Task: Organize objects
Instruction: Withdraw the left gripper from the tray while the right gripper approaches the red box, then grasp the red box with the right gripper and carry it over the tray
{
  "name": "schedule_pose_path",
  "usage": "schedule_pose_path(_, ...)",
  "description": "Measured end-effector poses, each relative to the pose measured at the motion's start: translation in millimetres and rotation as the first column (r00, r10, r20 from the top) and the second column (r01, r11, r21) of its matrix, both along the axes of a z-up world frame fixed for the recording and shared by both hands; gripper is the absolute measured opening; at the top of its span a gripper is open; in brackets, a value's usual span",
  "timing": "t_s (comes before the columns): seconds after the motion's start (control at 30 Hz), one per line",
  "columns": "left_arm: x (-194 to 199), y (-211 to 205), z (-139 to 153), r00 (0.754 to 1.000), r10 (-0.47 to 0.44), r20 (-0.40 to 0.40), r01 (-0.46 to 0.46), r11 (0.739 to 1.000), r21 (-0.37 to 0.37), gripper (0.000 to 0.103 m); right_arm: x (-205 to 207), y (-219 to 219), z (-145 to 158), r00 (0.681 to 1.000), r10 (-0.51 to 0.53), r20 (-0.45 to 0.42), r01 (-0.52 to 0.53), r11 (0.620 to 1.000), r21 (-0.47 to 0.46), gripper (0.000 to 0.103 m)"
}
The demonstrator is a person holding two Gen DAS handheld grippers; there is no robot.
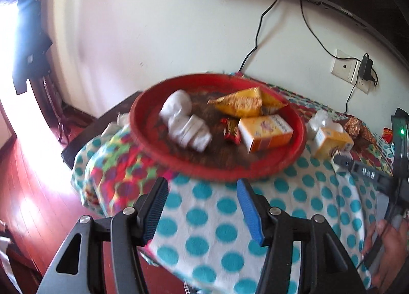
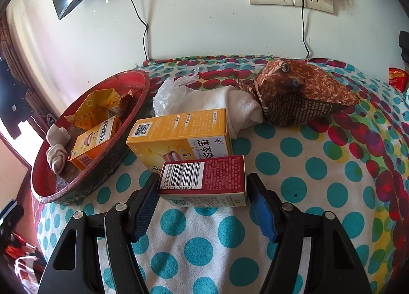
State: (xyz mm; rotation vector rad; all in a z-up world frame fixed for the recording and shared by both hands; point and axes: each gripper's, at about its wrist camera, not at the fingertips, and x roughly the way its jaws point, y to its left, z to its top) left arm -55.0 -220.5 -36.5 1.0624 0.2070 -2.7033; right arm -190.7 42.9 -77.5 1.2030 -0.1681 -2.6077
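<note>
The red box [image 2: 203,178] is a small carton with a white barcode panel and fine print on its top, a pale side facing the camera; it lies between the pads of the right gripper [image 2: 204,207], which grip it at both ends over the dotted cloth [image 2: 294,191]; just behind it, touching, lies a yellow box [image 2: 179,132]; farther back a white sock [image 2: 240,107] is tucked into a brown packet [image 2: 304,94], with a clear plastic bag [image 2: 166,97] beside it. The red tray [image 1: 143,125] holds rolled white socks [image 1: 186,122], a yellow packet [image 1: 242,102], an orange box [image 1: 265,132] and a small red wrapper [image 1: 231,131]; the left gripper [image 1: 202,209] hangs in front of the tray, jaws apart with nothing between them.
</note>
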Motion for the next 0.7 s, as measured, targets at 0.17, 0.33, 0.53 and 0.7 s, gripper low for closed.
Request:
schedule_pose_path(0.17,32,-1,-3,1.000,0.027,-0.006,-0.027,1.000,-0.016,0.058,1,-5,2,1.000,0.020,-0.018,-0.019,0.999,0.027,0.065)
schedule_pose_path(0.33,44,-12,-6,0.999,0.043,-0.007,-0.043,0.999,0.005,0.058,0,-11,3,0.999,0.035,-0.015,-0.034,0.998,0.058,0.065)
schedule_pose_path(0.53,48,-33,-11,0.996,0.084,0.007,-0.084,0.994,0.063,0.058,11,-46,41,0.989,0.111,-0.097,-0.100,0.989,0.112,0.065)
schedule_pose_path(0.7,47,-43,-16,0.994,0.105,0.034,-0.107,0.992,0.068,0.058,15,-122,61,0.957,0.268,-0.113,-0.249,0.956,0.158,0.065)
